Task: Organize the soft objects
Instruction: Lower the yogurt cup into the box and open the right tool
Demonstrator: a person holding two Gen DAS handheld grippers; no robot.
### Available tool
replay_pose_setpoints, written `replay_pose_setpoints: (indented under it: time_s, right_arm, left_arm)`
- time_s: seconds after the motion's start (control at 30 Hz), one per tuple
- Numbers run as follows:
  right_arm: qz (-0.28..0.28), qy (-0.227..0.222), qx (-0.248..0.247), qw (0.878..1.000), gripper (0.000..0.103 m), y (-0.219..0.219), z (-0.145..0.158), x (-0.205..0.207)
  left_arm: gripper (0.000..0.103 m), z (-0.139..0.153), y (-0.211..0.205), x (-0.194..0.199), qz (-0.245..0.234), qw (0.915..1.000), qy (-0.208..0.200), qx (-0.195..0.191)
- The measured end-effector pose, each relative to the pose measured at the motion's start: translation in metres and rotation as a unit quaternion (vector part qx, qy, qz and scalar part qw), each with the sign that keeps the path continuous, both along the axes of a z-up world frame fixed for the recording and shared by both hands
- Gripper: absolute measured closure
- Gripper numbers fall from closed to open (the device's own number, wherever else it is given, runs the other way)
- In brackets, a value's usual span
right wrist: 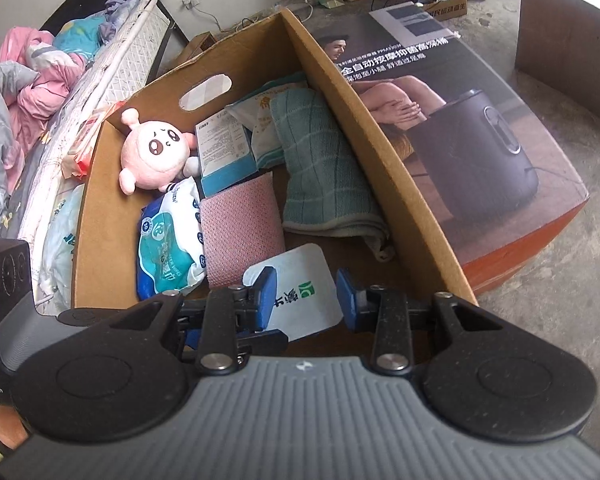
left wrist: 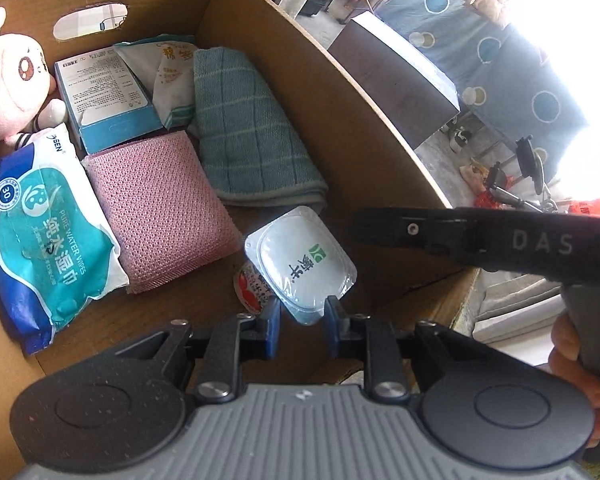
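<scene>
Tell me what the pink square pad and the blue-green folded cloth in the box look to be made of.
Pink pad: probably a soft mesh-knit fabric, maybe over sponge; matte, with a fine honeycomb weave. Blue-green cloth: looks like terry or microfiber towelling; matte ribbed pile with pale grid stripes, folded thick.

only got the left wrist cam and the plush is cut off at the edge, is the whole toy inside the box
observer: yes, the right wrist view shows the whole pink plush inside the cardboard box, beside the blue-and-white carton.
operator: what's outside the box on the plush's side
observer: a bed with pink and grey bedding.
operator: is the right hand-held gripper holding anything
observer: no, the right hand-held gripper is open above the yogurt cup, pinching nothing.
</scene>
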State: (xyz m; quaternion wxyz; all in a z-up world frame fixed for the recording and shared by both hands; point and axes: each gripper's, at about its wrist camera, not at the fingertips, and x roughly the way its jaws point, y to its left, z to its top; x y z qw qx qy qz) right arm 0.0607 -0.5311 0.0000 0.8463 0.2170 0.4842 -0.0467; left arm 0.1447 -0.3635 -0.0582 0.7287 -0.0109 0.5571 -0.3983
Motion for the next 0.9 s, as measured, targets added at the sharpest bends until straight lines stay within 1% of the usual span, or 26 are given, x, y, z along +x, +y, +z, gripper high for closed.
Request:
replay_pose_setpoints:
  time_s: [0.03,0.1,0.17,0.3,0.37,0.43,0.47,0.53,0.67,0.7,0.73,0.8,0.9]
  right_arm:
    - [-0.001,-0.002,0.002,1.000,0.070,0.000,0.002,0.000]
    - [-0.001,-0.008,0.008,1.000,0.070,0.000,0.005,0.001]
    - [0.001,-0.015,0.026,1.000,0.070,0.000,0.008,0.002]
    - [0.008,-0.015,0.098,0.995,0.070,0.005,0.003,0.016]
    - [0.014,-0.003,0.135,0.991,0.070,0.009,-0.005,0.027]
    - [0.028,0.017,0.167,0.985,0.070,0.020,-0.015,0.040]
    - [0.035,0.027,0.172,0.984,0.070,0.026,-0.019,0.046]
    - [0.044,0.041,0.160,0.985,0.069,0.035,-0.025,0.058]
    - [0.049,0.075,0.149,0.985,0.068,0.041,-0.039,0.074]
    - [0.046,0.084,0.141,0.985,0.068,0.040,-0.043,0.075]
    - [0.043,0.088,0.139,0.985,0.071,0.039,-0.045,0.076]
    - [0.035,0.095,0.152,0.983,0.071,0.033,-0.051,0.074]
    - [0.025,0.106,0.138,0.984,0.071,0.028,-0.054,0.068]
  left_arm:
    - [0.076,0.002,0.002,-0.001,0.000,1.0000,-0.005,0.000]
    - [0.067,0.012,0.008,-0.005,-0.002,0.9997,-0.025,-0.001]
    - [0.062,0.027,0.016,-0.010,-0.007,0.9985,-0.054,-0.005]
    - [0.052,0.059,0.045,-0.020,0.001,0.9934,-0.114,-0.009]
    - [0.050,0.072,0.066,-0.022,0.015,0.9904,-0.137,-0.007]
    - [0.050,0.080,0.085,-0.022,0.032,0.9878,-0.153,-0.005]
    - [0.049,0.082,0.094,-0.022,0.040,0.9867,-0.158,-0.004]
    - [0.049,0.086,0.112,-0.022,0.058,0.9847,-0.164,-0.001]
    - [0.049,0.087,0.145,-0.017,0.094,0.9822,-0.162,0.004]
    - [0.049,0.087,0.151,-0.016,0.101,0.9820,-0.159,0.003]
    - [0.049,0.087,0.157,-0.015,0.107,0.9819,-0.156,0.001]
    - [0.049,0.085,0.168,-0.013,0.114,0.9817,-0.152,-0.002]
    - [0.049,0.084,0.180,-0.012,0.120,0.9813,-0.150,-0.008]
